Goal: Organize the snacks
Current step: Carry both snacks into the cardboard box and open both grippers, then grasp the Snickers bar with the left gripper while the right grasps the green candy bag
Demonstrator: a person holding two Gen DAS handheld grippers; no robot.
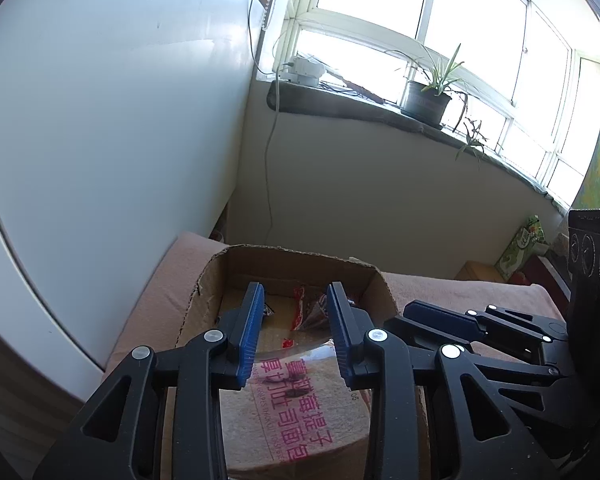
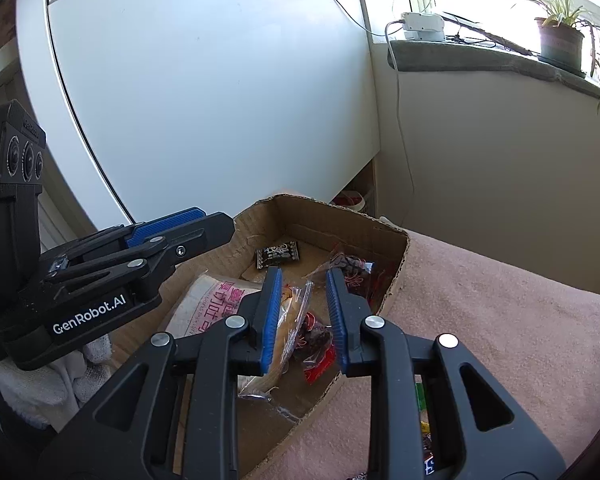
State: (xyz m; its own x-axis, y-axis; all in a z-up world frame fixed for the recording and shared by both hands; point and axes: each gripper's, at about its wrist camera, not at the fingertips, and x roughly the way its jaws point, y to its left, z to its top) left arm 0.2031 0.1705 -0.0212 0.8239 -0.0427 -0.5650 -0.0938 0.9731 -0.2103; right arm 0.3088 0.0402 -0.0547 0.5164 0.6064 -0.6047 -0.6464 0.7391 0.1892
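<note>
An open cardboard box (image 1: 376,280) (image 2: 396,264) sits on a pink cloth surface (image 2: 480,320). Inside lie a bread pack with pink lettering (image 1: 296,412) (image 2: 208,304), a clear-wrapped bun (image 2: 290,320), red-wrapped snacks (image 2: 320,356) (image 1: 306,308) and a small black packet (image 2: 278,254). My left gripper (image 1: 296,320) is open and empty above the bread pack. My right gripper (image 2: 302,312) is open and empty above the bun and red snacks. The left gripper also shows in the right wrist view (image 2: 172,232), and the right gripper in the left wrist view (image 1: 440,318).
A white cabinet (image 2: 200,88) stands behind the box. A windowsill holds a potted plant (image 1: 426,100) and a white adapter with cable (image 1: 302,70). More small snack packs (image 2: 426,444) lie on the cloth under my right gripper. A green box (image 1: 522,246) is at far right.
</note>
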